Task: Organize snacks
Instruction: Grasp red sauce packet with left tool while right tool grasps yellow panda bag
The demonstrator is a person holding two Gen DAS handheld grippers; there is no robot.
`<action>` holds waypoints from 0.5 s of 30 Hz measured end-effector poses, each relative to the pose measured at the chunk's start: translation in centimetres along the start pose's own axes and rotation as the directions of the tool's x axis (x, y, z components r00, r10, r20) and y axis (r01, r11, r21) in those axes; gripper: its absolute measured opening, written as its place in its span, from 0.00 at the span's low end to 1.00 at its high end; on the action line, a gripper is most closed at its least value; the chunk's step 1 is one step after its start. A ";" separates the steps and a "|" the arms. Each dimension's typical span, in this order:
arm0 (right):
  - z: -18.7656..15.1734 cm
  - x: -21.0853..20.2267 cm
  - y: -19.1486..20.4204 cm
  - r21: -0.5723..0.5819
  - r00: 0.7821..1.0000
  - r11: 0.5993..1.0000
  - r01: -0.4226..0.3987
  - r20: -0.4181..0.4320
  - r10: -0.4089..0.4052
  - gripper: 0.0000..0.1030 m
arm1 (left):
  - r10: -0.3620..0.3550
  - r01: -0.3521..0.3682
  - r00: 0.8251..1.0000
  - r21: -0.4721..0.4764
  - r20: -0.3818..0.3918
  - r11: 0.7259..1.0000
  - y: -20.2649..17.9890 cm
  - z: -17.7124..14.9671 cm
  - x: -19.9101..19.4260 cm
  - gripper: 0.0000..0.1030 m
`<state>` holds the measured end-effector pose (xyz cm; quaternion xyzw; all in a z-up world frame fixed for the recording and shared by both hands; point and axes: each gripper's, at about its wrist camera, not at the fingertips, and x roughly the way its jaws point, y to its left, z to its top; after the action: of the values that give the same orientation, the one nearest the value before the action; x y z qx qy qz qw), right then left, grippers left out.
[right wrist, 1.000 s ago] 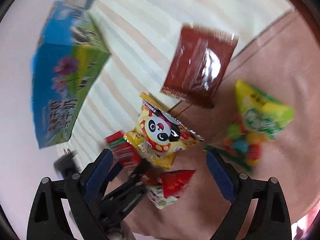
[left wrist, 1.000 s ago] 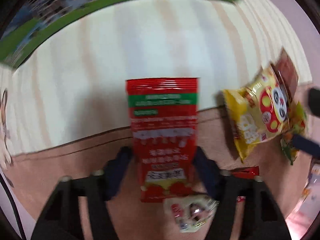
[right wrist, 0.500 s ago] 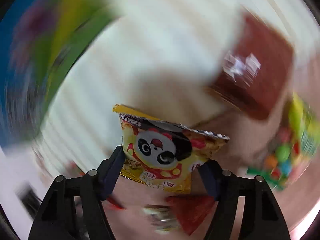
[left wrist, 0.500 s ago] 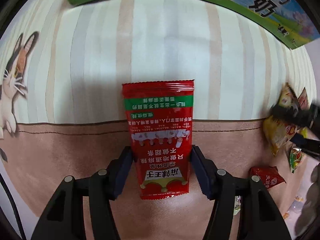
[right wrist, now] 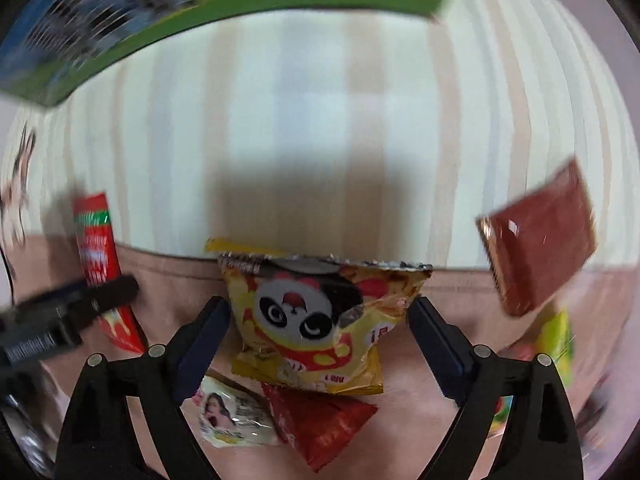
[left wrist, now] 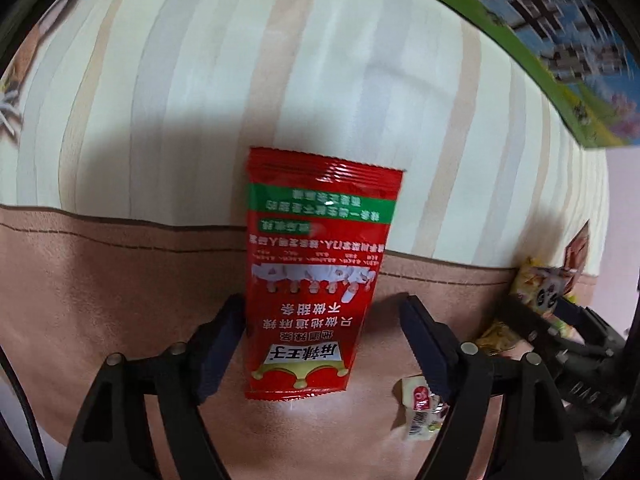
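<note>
Two hand-held grippers point down over a tablecloth scattered with snacks. The left gripper (left wrist: 322,334) is opening: its left pad still brushes the edge of the red sachet (left wrist: 316,268), while the right pad stands clear, so nothing is clamped. The sachet lies flat between the fingers, its printing upside down, straddling the seam where the pink band (left wrist: 100,280) of the cloth meets the striped part (left wrist: 280,60). Just right of that gripper sits a small white wrapper (left wrist: 416,408), partly behind the right finger. The right gripper (right wrist: 320,340) is also opening, its pads set apart on either side of the yellow panda bag (right wrist: 316,320); neither pad presses on it, though the left one is very close. The bag rests on the pink band with its sealed top at the seam. Nearest the right camera, below the bag, lie a white packet with a portrait (right wrist: 228,416) and a red triangular packet (right wrist: 324,424), the latter tucked partly under the bag. Off to the right a brown packet (right wrist: 540,240) lies tilted across the seam, with a yellow-green bag (right wrist: 558,340) just beside it on the pink band. Farther back the striped cloth runs to a green-and-blue box (right wrist: 240,4), blurred, at the far edge.
</note>
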<state>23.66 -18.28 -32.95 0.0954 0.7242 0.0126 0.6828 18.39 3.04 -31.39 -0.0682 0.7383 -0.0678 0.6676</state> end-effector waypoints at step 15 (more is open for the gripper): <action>0.1 1.6 -0.6 0.092 0.999 0.996 0.015 0.042 -0.019 0.69 | 0.113 -0.118 0.991 0.073 0.070 0.990 -2.7 -1.6 -0.2 0.51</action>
<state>23.59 -18.67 -34.64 0.1209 0.7102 -0.0286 0.6930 16.87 0.40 -30.56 -0.0018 0.7156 -0.0552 0.6963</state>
